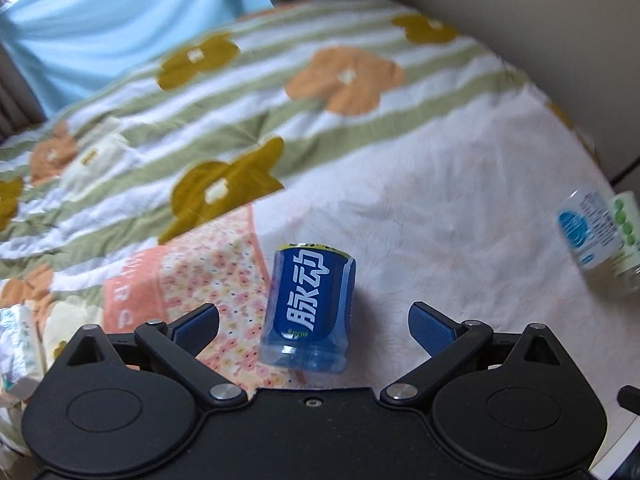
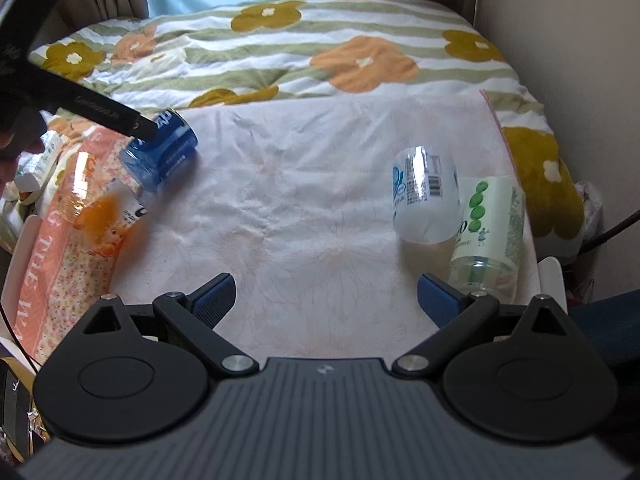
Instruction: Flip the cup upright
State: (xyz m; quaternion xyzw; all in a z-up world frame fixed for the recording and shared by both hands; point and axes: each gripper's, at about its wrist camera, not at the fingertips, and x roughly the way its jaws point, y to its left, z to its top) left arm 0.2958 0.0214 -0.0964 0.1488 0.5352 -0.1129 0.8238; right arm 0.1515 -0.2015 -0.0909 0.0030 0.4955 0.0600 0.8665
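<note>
A blue plastic cup [image 1: 310,304] with white characters stands on the bed between my left gripper's [image 1: 314,326] open fingers, not touched by either pad. In the right wrist view the same blue cup [image 2: 164,156] sits at the far left, partly behind the left gripper's black body. A clear cup with a blue-and-white label [image 2: 426,196] and a clear cup with green dots [image 2: 488,224] stand mouth down at the right. My right gripper [image 2: 326,300] is open and empty, above the pink sheet.
A pink floral sheet [image 2: 304,208] covers the near bed; a striped flower quilt [image 2: 280,52] lies behind. An orange-tinted clear cup [image 2: 104,208] sits at the left. A wall runs along the right; curtains hang at the back. Tissue packs [image 1: 16,344] lie far left.
</note>
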